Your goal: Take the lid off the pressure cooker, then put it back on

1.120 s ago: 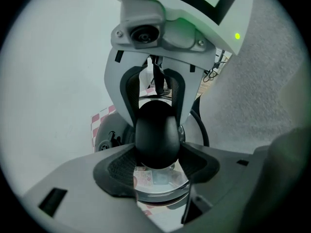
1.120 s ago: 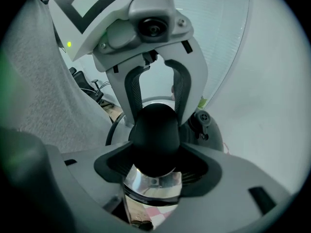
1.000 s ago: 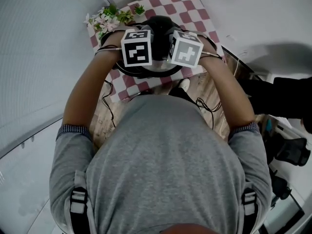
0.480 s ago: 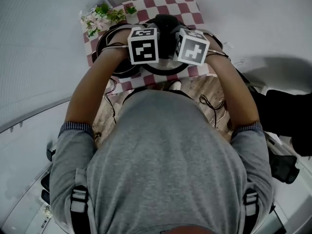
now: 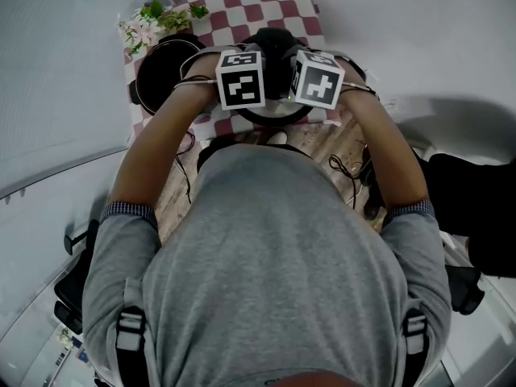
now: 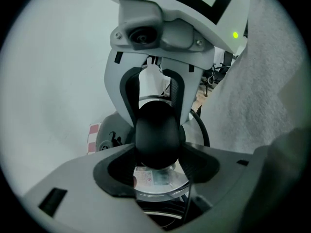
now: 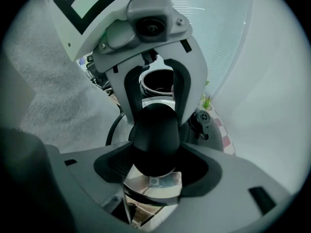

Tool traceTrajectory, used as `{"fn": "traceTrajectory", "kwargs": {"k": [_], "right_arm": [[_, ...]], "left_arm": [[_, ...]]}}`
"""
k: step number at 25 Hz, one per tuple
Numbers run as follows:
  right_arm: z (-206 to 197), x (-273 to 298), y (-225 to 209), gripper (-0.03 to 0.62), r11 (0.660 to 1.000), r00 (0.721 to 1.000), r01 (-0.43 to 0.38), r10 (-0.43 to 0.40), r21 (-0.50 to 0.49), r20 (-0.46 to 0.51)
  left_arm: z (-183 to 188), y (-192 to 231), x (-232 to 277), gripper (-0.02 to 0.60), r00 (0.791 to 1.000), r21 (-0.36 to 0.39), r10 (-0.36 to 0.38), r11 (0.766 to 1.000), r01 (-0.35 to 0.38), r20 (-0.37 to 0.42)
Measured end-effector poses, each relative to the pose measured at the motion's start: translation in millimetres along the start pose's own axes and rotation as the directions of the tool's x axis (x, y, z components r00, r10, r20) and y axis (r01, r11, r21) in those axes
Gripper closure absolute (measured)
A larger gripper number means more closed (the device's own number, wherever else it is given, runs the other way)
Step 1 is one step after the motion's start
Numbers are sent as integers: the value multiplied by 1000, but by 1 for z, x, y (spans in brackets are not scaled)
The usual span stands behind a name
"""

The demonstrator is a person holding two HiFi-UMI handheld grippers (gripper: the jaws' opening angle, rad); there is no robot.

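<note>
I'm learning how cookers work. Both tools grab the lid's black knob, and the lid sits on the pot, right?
Not quite. The left tool and right tool do grab the black knob, but the lid is off the pot, held beside it. The head view shows the pot open.

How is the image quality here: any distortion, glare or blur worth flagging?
Head view: strong fisheye bending, torso fills the lower half. Left gripper view: black vignetted corners, sheen on the lid under the knob. Right gripper view: same vignette, similar lid reflections.

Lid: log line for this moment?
lid: off, held | left gripper: shut on knob | right gripper: shut on knob | pot: open, on checkered cloth
</note>
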State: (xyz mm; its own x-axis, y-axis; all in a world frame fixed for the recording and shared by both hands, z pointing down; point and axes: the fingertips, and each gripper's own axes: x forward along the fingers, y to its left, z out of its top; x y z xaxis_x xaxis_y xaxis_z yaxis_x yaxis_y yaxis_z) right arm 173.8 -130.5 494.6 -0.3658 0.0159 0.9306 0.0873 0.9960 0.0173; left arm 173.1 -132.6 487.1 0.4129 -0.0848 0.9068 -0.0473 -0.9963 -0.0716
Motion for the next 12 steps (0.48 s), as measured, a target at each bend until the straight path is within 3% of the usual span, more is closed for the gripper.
{"fn": "traceTrajectory", "kwargs": {"k": [12], "right_arm": [[-54,23,0,303,1000,999,-23,23,-7,-30]], "left_arm": [[21,0,54,285,1000,-24,-6,1000,5,-10]]}}
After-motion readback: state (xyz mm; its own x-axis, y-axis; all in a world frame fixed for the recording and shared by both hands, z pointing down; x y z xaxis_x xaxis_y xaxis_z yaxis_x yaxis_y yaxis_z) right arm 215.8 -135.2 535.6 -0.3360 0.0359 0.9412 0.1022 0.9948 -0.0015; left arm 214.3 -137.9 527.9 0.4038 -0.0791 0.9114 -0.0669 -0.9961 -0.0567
